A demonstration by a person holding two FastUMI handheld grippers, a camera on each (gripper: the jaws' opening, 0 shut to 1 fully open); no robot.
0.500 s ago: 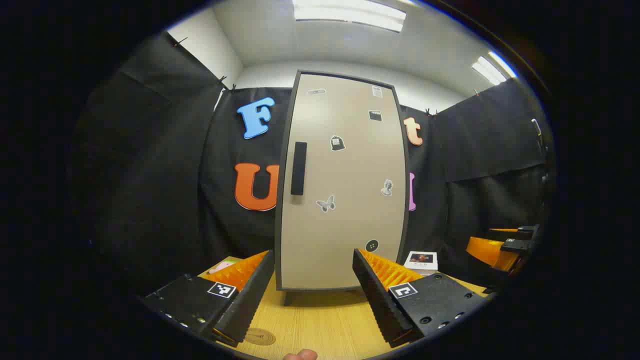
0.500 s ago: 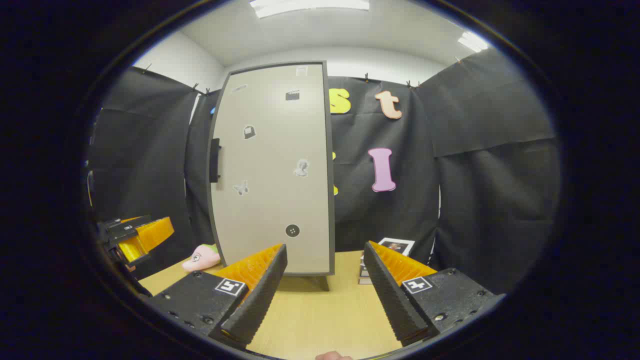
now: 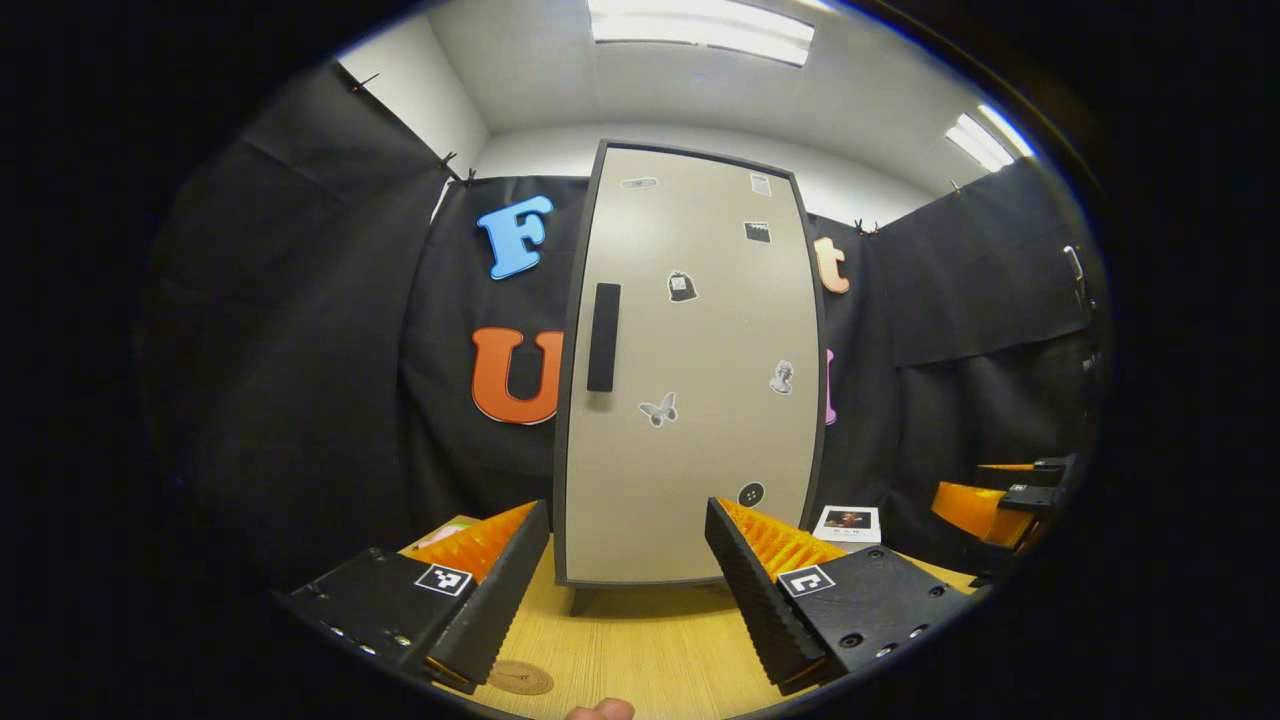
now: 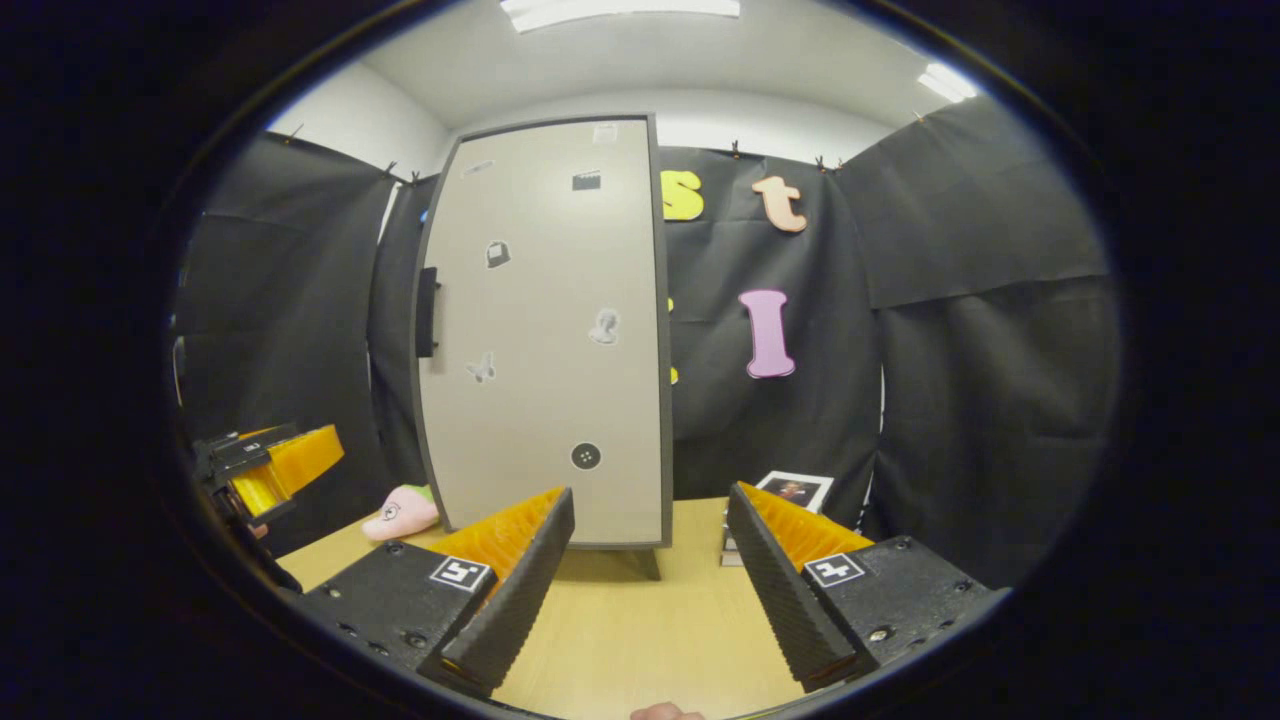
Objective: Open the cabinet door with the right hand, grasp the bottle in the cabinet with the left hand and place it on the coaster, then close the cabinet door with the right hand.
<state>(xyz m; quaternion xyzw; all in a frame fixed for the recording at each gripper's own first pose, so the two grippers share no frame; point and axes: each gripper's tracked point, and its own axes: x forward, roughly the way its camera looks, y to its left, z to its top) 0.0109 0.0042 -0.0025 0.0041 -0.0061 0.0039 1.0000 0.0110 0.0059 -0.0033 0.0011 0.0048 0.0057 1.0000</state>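
A tall beige cabinet with a dark frame stands on the wooden table, its door closed, so the bottle inside is hidden. A black vertical handle sits near the door's left edge. In the right gripper view the same cabinet stands left of centre with its handle at the left. A round brown coaster lies on the table by my left gripper, which is open and empty. My right gripper is open and empty too, well short of the cabinet; it also shows far right in the left gripper view.
A small stack of books lies right of the cabinet. A pink soft toy rests left of the cabinet base. The wooden table stretches between the grippers and the cabinet. Black cloth walls close the booth.
Both views shifted only slightly; the right gripper has drifted a little nearer to the cabinet. The door stays closed and both grippers stay open.
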